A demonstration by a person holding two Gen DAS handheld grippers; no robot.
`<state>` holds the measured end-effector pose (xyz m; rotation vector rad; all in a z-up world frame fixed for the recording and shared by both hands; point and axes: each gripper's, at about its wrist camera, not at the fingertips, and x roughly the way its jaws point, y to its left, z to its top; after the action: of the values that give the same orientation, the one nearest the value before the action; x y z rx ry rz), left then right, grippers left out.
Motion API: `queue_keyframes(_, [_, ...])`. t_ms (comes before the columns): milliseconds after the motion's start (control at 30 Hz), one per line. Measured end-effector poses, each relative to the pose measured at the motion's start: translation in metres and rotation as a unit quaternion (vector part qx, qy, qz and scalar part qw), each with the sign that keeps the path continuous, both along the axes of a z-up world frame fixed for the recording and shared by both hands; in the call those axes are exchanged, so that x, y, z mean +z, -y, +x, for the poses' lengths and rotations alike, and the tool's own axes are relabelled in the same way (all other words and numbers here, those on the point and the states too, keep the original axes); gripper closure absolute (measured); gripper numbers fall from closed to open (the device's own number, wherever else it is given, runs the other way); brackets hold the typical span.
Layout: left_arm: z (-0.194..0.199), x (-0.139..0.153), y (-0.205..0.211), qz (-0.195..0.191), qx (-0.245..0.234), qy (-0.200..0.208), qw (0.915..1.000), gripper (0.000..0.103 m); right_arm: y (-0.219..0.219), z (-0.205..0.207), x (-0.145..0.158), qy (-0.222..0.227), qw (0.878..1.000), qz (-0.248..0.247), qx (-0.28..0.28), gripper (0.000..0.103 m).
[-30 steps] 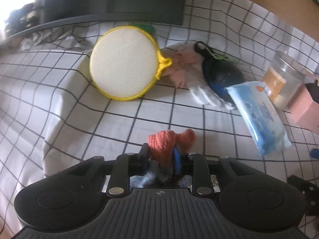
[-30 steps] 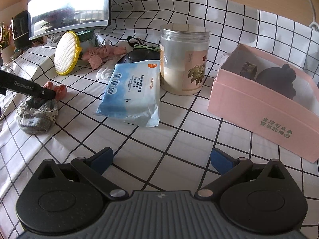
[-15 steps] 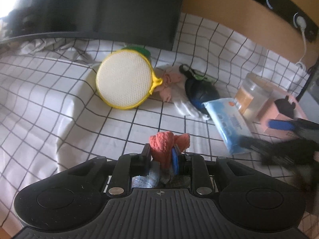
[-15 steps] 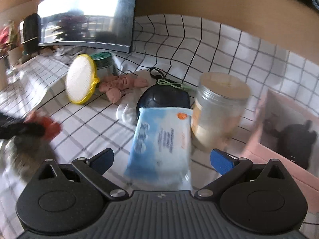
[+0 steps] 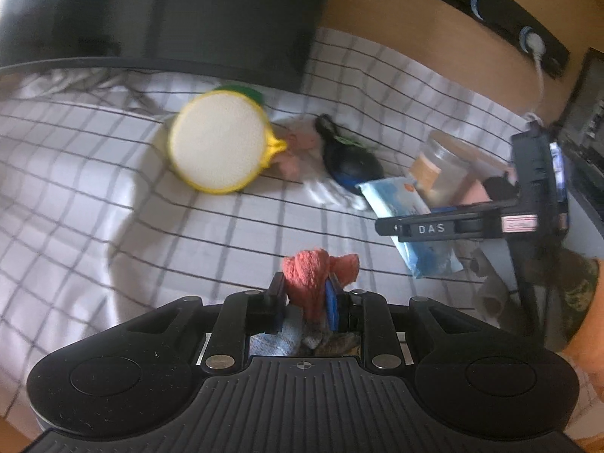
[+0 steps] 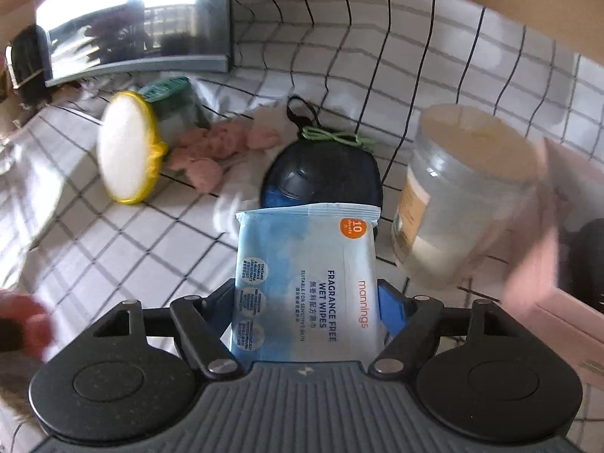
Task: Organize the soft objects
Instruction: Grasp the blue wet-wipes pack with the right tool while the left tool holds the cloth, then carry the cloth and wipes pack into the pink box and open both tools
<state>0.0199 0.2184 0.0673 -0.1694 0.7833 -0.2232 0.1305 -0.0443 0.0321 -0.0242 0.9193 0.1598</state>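
Observation:
My left gripper (image 5: pixel 305 294) is shut on an orange-red and grey sock (image 5: pixel 313 275) and holds it above the checked cloth. My right gripper (image 6: pixel 307 294) has its fingers on both sides of a blue pack of wet wipes (image 6: pixel 305 283); the jaws look closed against it. The right gripper also shows in the left wrist view (image 5: pixel 381 226), over the wipes pack (image 5: pixel 426 253). A pink soft toy (image 6: pixel 211 151), a white cloth (image 6: pixel 230 207) and a dark pouch (image 6: pixel 321 177) lie behind the pack.
A yellow-rimmed round sponge (image 6: pixel 128 147) leans on a green tin (image 6: pixel 173 102). A clear jar (image 6: pixel 460 196) and a pink box (image 6: pixel 551 264) stand at the right. A monitor (image 6: pixel 132 26) stands at the back left.
My left gripper has lifted with the sock. My right gripper has moved forward to the wipes pack and narrowed from wide open onto it.

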Motion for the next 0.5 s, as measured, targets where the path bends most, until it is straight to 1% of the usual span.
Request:
queue_keyframes(133, [0.011,-0.001,0.024,-0.013,-0.055,-0.005,0.9984,0.079,0.011,-0.038,0.032,0.022,1.0,0.008,0.003,0.027])
queue_keyframes(200, [0.016,-0.001,0.04,-0.016,-0.089,-0.007,0.9959,0.079,0.019,-0.06,0.047,0.035,0.999,-0.004,-0.005,0.027])
queue_keyframes(267, [0.022,-0.001,0.06,-0.018,-0.128,-0.006,0.9915,0.079,0.03,-0.079,0.058,0.04,0.999,-0.018,-0.017,0.027])
queue_keyframes(367, [0.028,-0.002,0.089,-0.023,-0.183,-0.008,0.9827,0.079,0.055,-0.106,0.07,0.044,0.997,-0.045,-0.05,0.027])
queue_keyframes(500, [0.032,-0.005,0.133,-0.026,-0.259,-0.016,0.9653,0.079,0.088,-0.139,0.079,0.048,0.989,-0.083,-0.108,0.027])
